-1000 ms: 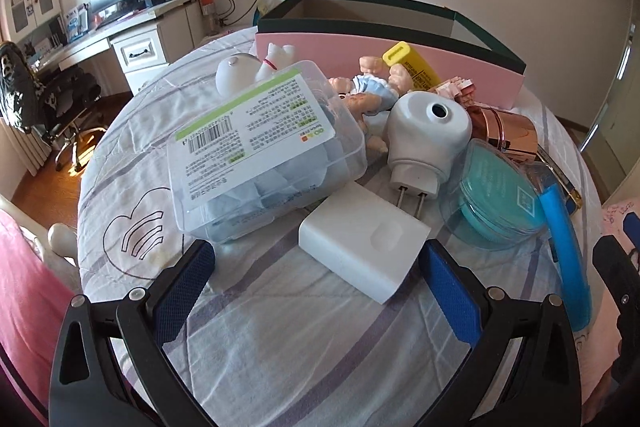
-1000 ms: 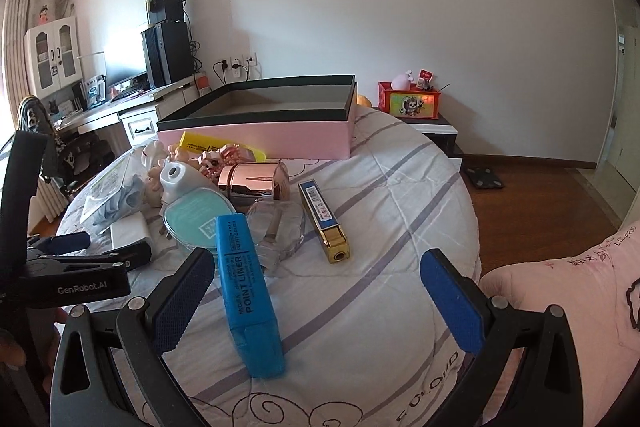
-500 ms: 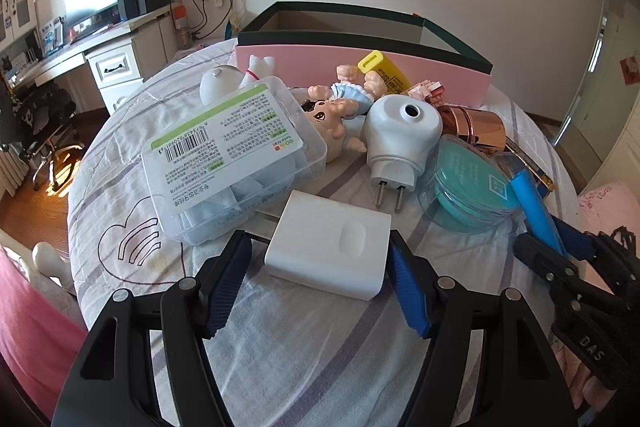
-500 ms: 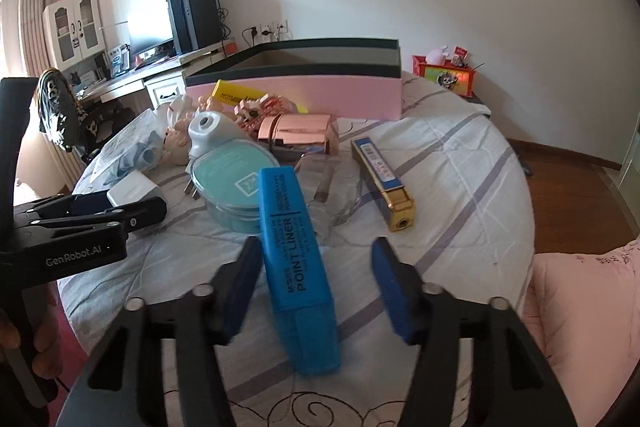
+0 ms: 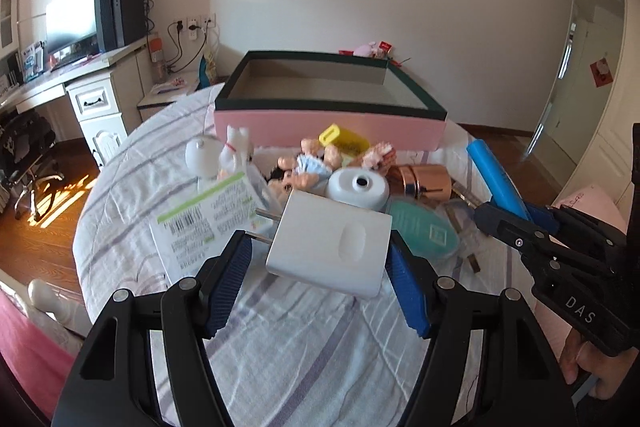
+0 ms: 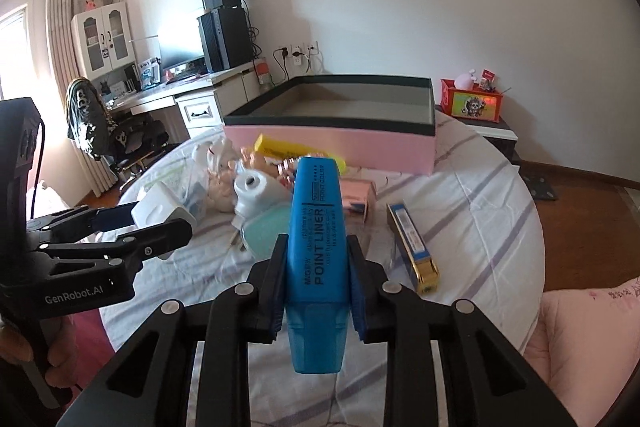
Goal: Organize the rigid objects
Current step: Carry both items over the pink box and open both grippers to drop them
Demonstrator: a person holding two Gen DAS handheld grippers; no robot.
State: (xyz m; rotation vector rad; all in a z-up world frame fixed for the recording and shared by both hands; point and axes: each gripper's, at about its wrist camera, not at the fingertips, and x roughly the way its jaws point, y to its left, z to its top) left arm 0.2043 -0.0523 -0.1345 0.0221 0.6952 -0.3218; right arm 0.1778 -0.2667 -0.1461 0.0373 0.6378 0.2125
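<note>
Left wrist view: my left gripper (image 5: 318,267) clamps the white rectangular plastic charger (image 5: 330,245), lifted off the cloth; its 9 o'clock corner barely meets the pad, so it may pivot loose.

Right wrist view: my right gripper (image 6: 318,279), jaws closing, grips the blue plastic highlighter (image 6: 316,251); its long 12 o'clock overhang may snag the pink open box (image 6: 332,143).

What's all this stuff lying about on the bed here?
white charger: one, in left gripper
blue highlighter: one, in right gripper
box: one, pink with dark rim, open, behind the pile
yellow highlighter: one, beside box
white plug-in device: one, mid-pile
doll: one, mid-pile
teal round case: one, by charger
gold-blue bar: one, apart, right
left gripper: black, blue pads
right gripper: same, closing
</note>
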